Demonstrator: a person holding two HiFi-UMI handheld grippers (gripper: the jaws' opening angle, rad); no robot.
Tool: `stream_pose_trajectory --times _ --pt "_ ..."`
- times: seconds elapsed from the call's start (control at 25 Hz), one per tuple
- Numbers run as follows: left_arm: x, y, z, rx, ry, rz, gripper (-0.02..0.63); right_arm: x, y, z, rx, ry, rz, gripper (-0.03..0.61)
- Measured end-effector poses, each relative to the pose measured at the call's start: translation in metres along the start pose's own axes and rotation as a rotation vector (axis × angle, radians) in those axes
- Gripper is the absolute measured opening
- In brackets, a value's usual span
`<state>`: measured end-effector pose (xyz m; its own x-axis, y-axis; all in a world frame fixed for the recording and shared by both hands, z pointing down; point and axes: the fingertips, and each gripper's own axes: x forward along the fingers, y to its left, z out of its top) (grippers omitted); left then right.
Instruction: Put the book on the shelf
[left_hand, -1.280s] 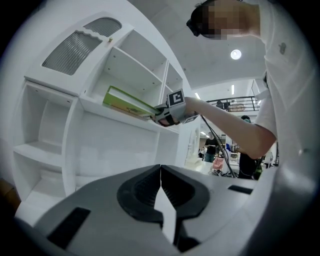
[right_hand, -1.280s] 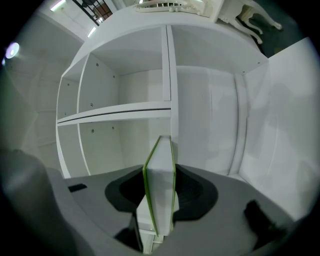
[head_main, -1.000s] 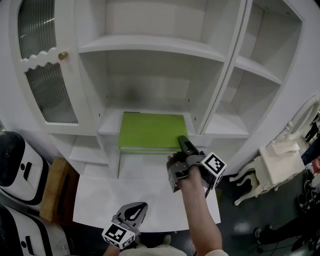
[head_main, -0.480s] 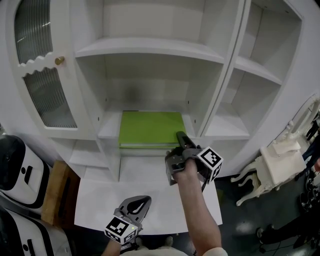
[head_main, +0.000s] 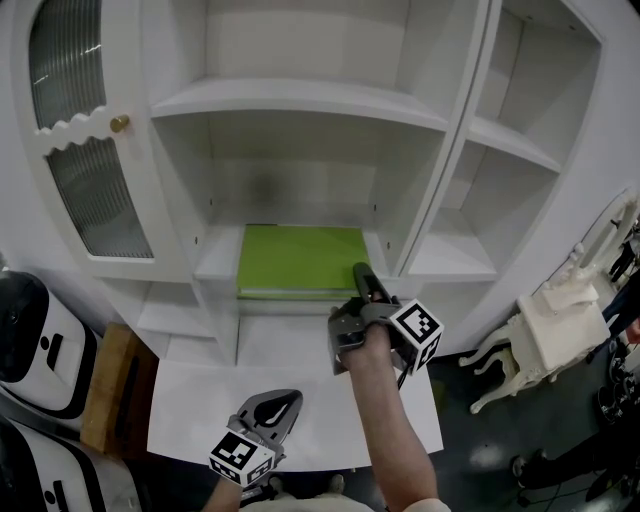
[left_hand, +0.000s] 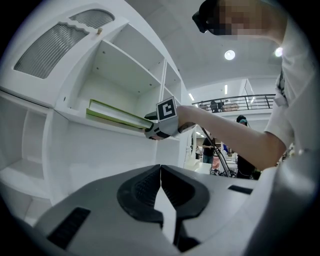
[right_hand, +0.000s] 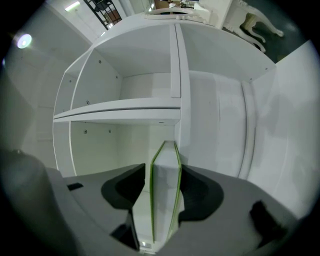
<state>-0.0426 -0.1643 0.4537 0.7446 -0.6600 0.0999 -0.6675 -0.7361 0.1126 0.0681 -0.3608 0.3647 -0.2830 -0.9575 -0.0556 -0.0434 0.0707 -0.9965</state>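
I am holding my right tongs (head_main: 362, 276) level at the front right corner of the green book (head_main: 300, 258). Their jaws have just been opening and are now standing spread, with the book's edge between them. There is a clear gap on one side, while the other pad is lying so close to the cover that I cannot be sure whether it is touching. The book is lying flat on the shelf (head_main: 216, 256) of the white cabinet (head_main: 300, 95) and reaching ahead of these tongs and away to their left. The cabinet's upright divider (head_main: 432, 190) is rising just to their right.

My left tongs (head_main: 283, 401) are hanging lower and nearer to me, down to the left of the right pair, over the white ledge (head_main: 200, 400) in front of the cabinet. Their jaws are pressed together with nothing between them. They are pointing toward the cabinet, well apart from the book.
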Motion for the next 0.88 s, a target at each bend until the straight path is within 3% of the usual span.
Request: stream_pose_trajectory --times 0.32,0.76,0.88 --pt "-0.004 0.0 -0.002 -0.002 0.002 0.006 0.011 -0.006 0.002 0.0 -0.117 0.019 -0.02 0.239" --pt "-0.01 -0.004 -0.002 0.003 0.002 0.007 0.011 -0.038 -0.01 0.018 -0.125 -0.033 -0.018 0.258" --pt "-0.011 -0.005 -0.003 -0.003 0.002 0.011 0.011 -0.051 -0.01 0.02 -0.169 -0.025 -0.002 0.258"
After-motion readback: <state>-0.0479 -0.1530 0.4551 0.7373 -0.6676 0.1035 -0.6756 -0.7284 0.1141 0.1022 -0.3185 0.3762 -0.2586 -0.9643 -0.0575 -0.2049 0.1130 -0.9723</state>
